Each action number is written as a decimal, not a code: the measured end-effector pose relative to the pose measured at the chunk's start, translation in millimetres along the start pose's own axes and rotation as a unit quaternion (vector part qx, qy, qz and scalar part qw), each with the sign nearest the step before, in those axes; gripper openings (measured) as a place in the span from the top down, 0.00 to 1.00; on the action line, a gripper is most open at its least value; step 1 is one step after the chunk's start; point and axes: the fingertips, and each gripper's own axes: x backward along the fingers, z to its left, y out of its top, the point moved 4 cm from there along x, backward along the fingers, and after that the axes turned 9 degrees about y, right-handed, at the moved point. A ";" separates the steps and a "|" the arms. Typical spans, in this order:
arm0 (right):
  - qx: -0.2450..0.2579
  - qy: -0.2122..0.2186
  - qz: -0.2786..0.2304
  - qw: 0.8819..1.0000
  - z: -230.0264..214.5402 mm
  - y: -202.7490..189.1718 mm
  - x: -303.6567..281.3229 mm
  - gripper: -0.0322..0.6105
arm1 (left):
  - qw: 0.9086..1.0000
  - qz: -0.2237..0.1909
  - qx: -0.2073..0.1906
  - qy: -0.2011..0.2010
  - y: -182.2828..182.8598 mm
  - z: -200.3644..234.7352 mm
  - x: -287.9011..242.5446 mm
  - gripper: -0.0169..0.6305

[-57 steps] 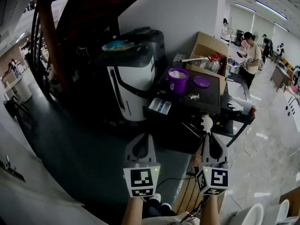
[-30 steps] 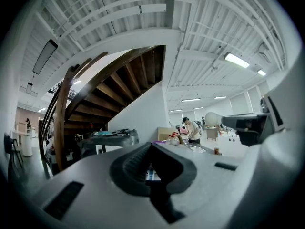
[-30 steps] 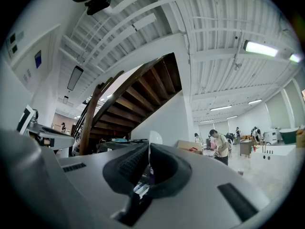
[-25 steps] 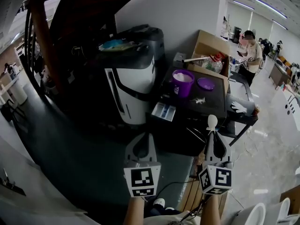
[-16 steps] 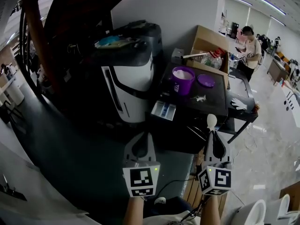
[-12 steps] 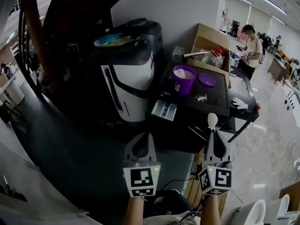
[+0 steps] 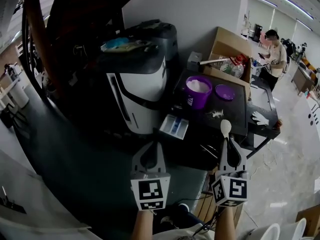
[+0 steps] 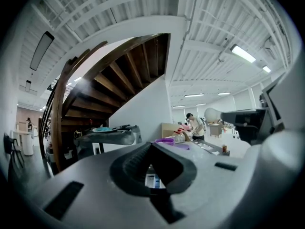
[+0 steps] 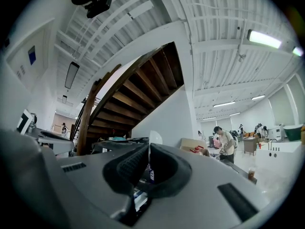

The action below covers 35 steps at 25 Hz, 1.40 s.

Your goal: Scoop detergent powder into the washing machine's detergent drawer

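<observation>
In the head view, your right gripper [image 7: 230, 150] is clamped on the handle of a white spoon [image 7: 226, 128], whose bowl points far and stops short of the dark worktop [image 7: 235, 104]. Your left gripper [image 7: 150, 146] is closed on nothing, near and left of it. The purple tub [image 7: 198, 91] stands open with white powder heaped inside, and its lid [image 7: 225, 92] lies just to the right. The detergent drawer [image 7: 174, 125] is pulled out, near and left of the tub. I cannot tell whether any powder is in it. Some powder [image 7: 216, 113] already lies scattered on the worktop. With nothing steadying the tub, a hard dig could push or tip it.

In the left gripper view, the jaws of the left gripper [image 8: 153, 149] meet with nothing between them. The drawer [image 8: 152, 179] shows beyond them.

In the right gripper view, the right gripper [image 9: 147, 150] pinches the spoon [image 9: 153, 138] edge-on. Held by so thin a handle, a loaded spoon may swivel and spill before it reaches the narrow drawer.
</observation>
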 end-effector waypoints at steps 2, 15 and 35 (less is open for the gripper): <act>0.000 0.008 0.001 1.000 -10.4 -0.9 -15.6 0.92 | 1.000 0.002 -0.001 0.007 0.6 -5.9 -13.5 0.97; -0.008 0.041 0.010 0.999 -66.8 -16.9 -79.9 0.92 | 0.999 0.014 -0.002 0.045 2.9 -32.3 -77.1 0.97; -0.016 0.054 0.030 0.998 -93.5 -43.6 -158.1 0.92 | 0.998 0.033 -0.001 0.052 -6.9 -30.3 -159.8 0.97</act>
